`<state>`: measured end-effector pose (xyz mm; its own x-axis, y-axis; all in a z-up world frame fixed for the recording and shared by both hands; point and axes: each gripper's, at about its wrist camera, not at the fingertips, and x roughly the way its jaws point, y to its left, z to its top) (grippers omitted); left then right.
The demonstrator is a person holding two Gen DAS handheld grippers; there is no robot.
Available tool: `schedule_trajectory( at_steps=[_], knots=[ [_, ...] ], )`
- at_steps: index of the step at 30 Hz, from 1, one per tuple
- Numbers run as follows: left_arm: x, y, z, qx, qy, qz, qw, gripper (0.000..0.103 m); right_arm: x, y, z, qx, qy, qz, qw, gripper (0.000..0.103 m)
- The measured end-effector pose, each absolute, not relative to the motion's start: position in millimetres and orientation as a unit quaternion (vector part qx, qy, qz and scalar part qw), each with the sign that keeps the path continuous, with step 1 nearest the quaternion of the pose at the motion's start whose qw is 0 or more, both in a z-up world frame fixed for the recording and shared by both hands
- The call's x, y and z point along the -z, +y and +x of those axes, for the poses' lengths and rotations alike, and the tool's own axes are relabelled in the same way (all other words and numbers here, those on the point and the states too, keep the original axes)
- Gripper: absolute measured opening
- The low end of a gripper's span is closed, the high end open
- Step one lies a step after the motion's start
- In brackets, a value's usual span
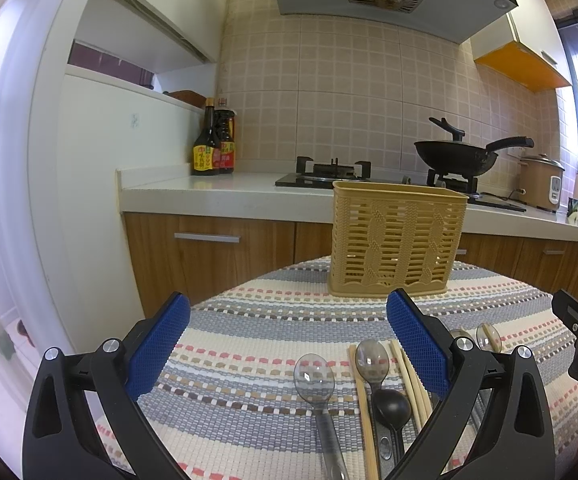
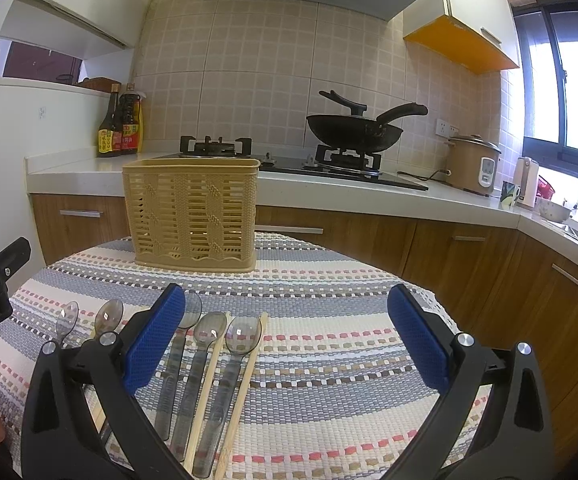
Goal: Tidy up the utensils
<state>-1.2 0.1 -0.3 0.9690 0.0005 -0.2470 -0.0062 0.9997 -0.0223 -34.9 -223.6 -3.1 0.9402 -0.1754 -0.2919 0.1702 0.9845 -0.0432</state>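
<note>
Left hand-held gripper [image 1: 289, 340] wide apart, nothing between pads, above striped table [image 1: 249, 344]. Right hand-held gripper [image 2: 287, 330] likewise wide, nothing held. Utensils flat on cloth near front edge: clear spoons [image 2: 209, 360], wooden chopsticks [image 2: 241, 392], one black spoon [image 1: 391, 406]; exact count unclear, partly hidden by fingers. Tan slotted basket [image 1: 395, 240] upright at far side, well apart from utensils.
</note>
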Motion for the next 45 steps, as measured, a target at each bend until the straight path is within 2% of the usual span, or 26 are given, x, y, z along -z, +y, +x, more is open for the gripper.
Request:
schedule_trajectory(
  at_steps=[16,20,22,23,24,25,27,28,30,31,33,34,36,39,42,45],
  knots=[
    [1.0,14.7,4.3,0.03,0.139,-0.026,0.99,0.095,9.1,-228.0,-28.2,0.11,0.175,-0.004,0.978,0.097],
    [-7.9,47.0,21.0,0.054,0.205,-0.037,0.977,0.095,7.4,-234.4,-8.9,0.083,0.257,0.002,0.963,0.097],
    [-11.2,59.7,41.4,0.075,0.286,-0.016,0.955,0.093,5.7,-235.8,1.2,0.083,0.296,-0.006,0.951,0.097],
    [-8.6,65.0,50.0,0.088,0.328,-0.027,0.94,0.088,4.7,-236.9,6.3,0.081,0.311,-0.003,0.947,0.096],
    [-4.4,68.9,60.7,0.105,0.38,-0.033,0.918,0.087,3.7,-236.6,9.7,0.077,0.319,-0.008,0.945,0.095],
    [0.7,68.5,71.2,0.119,0.428,-0.024,0.895,0.086,3.7,-236.5,12.8,0.067,0.322,-0.005,0.944,0.094],
    [9.3,63.6,82.4,0.139,0.464,-0.023,0.875,0.073,1.3,-237.8,27.1,0.032,0.373,0.006,0.927,0.081],
    [15.8,60.2,90.5,0.152,0.49,-0.033,0.858,0.07,0.7,-239.6,32.4,0.023,0.386,0.015,0.922,0.078],
    [24.7,53.3,95.9,0.176,0.51,-0.058,0.84,0.061,1.5,-243.7,46.1,0.007,0.436,0.023,0.9,0.066],
    [28.8,46.8,101.1,0.182,0.521,-0.056,0.832,0.058,4.6,-245.0,53.2,-0.008,0.461,0.033,0.887,0.064],
    [29.5,35.5,96.5,0.192,0.519,-0.058,0.831,0.052,11.1,-244.4,62.6,-0.025,0.504,0.042,0.862,0.051],
    [32.3,28.1,98.5,0.19,0.524,-0.046,0.829,0.051,13.9,-242.8,64.9,-0.031,0.519,0.044,0.853,0.048],
    [35.5,18.4,100.3,0.191,0.535,-0.037,0.822,0.042,24.4,-240.7,71.2,-0.044,0.554,0.052,0.83,0.037],
    [39.4,8.3,107.7,0.182,0.546,-0.014,0.818,0.032,35.9,-240.3,80.6,-0.051,0.587,0.07,0.805,0.028],
    [39.4,-1.3,112.7,0.17,0.543,0.015,0.822,0.022,35.3,-240.0,87.0,-0.047,0.592,0.073,0.802,0.023],
    [39.9,-7.1,117.0,0.167,0.54,0.028,0.824,0.02,36.8,-238.3,95.5,-0.044,0.605,0.071,0.792,0.019]
  ],
)
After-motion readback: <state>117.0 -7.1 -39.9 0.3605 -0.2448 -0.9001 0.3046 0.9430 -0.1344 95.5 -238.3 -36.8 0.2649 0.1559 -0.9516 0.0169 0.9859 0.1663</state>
